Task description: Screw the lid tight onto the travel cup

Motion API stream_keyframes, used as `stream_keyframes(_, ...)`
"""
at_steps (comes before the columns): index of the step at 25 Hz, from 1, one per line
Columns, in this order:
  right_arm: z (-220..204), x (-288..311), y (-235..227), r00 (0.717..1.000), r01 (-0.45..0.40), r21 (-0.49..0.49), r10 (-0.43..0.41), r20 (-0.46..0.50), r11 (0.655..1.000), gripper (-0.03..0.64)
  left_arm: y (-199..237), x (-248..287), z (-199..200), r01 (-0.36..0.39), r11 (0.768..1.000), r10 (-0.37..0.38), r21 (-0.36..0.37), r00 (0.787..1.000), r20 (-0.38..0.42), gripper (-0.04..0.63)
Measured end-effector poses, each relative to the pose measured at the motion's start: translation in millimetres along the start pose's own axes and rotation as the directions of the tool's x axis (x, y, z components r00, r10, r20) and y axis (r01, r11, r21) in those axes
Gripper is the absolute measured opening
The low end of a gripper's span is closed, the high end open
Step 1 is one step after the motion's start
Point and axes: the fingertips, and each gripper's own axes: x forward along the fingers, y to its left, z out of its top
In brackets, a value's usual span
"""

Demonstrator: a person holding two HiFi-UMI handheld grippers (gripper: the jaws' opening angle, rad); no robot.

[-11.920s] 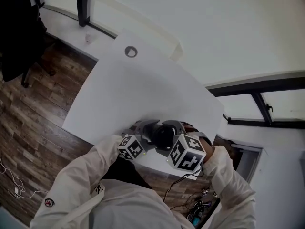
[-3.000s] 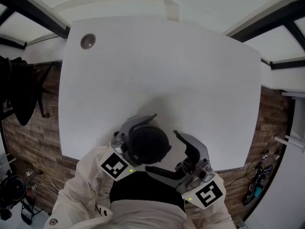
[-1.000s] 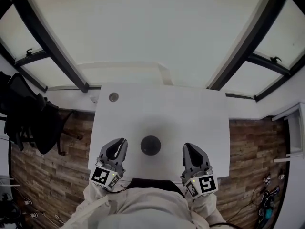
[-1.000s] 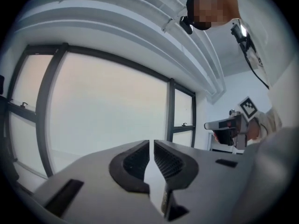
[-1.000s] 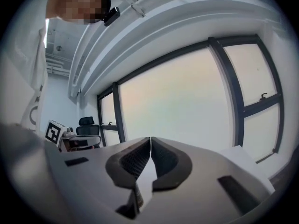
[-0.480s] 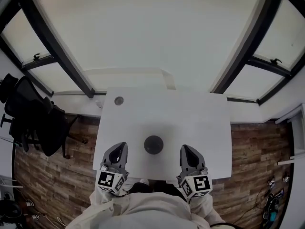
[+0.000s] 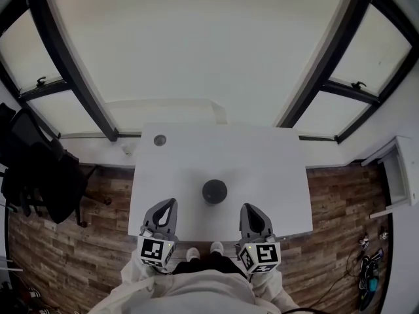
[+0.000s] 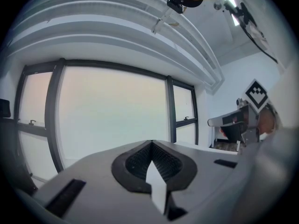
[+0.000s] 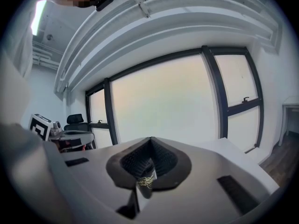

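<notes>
The dark travel cup (image 7: 215, 191) with its lid on stands alone on the white table (image 7: 275, 169), seen from above in the head view. My left gripper (image 7: 169, 205) hangs at the table's near edge, left of the cup and apart from it, shut with nothing in it. My right gripper (image 7: 247, 209) hangs to the cup's right, also shut and holding nothing. In the left gripper view the left gripper (image 8: 152, 144) has its jaws closed together and points at the windows. The right gripper (image 9: 150, 141) shows the same in its own view. The cup is not in either gripper view.
A round grommet hole (image 7: 160, 140) sits at the table's far left corner. A black chair (image 7: 33, 169) stands on the wooden floor (image 7: 340, 208) to the left. Dark-framed windows (image 7: 196, 38) run behind the table. The person's shoes (image 7: 201, 251) show below the near edge.
Both grippers have drawn slightly back toward the table's near edge, still apart from the cup. The head view has risen, so the shoes now show.
</notes>
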Motion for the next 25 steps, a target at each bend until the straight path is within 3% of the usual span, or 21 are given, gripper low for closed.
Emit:
stream_keyframes(12,24.7,-17.1,-1.8,0.998,0.0,-0.028,0.002,0.059,1.0,0.021,-12.0,-5.5,20.6,-0.026,1.0,0.026,0.011,0.999,0.021,0.008)
stream_keyframes(25,22.8,-33.1,0.2,0.998,-0.007,-0.024,0.008,0.059,1.0,0.021,-29.4,-14.3,19.7,-0.017,1.0,0.017,0.012,1.0,0.017,0.008)
